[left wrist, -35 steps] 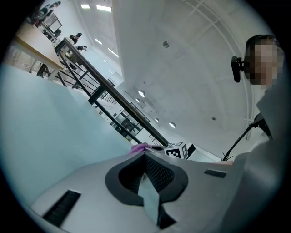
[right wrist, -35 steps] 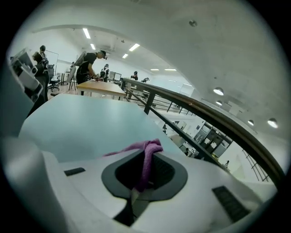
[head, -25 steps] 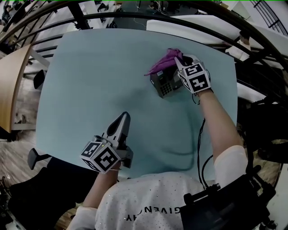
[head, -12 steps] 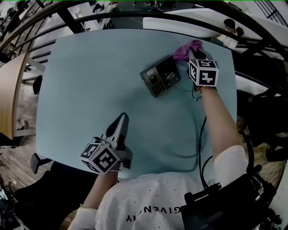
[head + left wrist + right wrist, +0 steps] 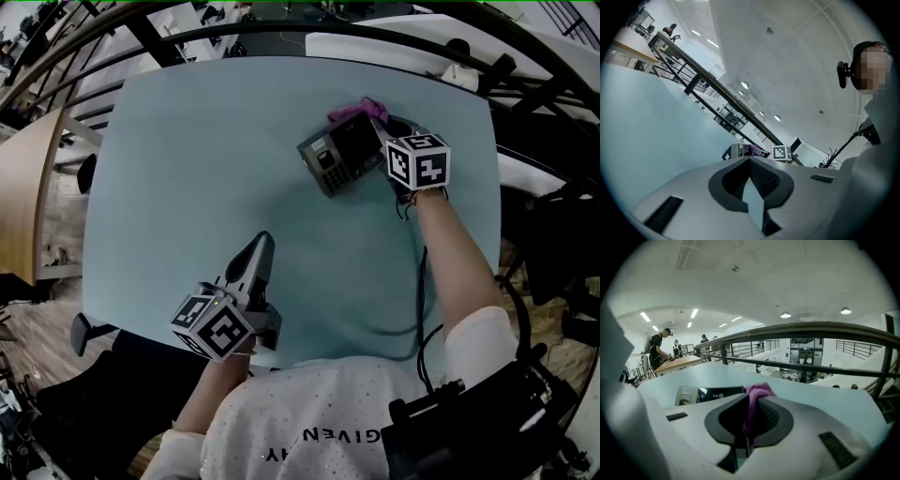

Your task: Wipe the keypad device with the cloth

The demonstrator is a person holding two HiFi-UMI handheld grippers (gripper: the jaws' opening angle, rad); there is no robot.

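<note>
Head view: the keypad device [image 5: 339, 155] lies far right on the desk [image 5: 187, 169]. The purple cloth [image 5: 352, 112] is bunched at its far edge, pinched in the right claw [image 5: 379, 124]. The left claw [image 5: 260, 251], pressed together and empty, sits near, well apart.

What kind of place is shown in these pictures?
Probably a large open office or workshop hall, perhaps on an upper level. A black railing runs behind the pale table, ceiling lights shine overhead, and people stand at a wooden desk beyond.
</note>
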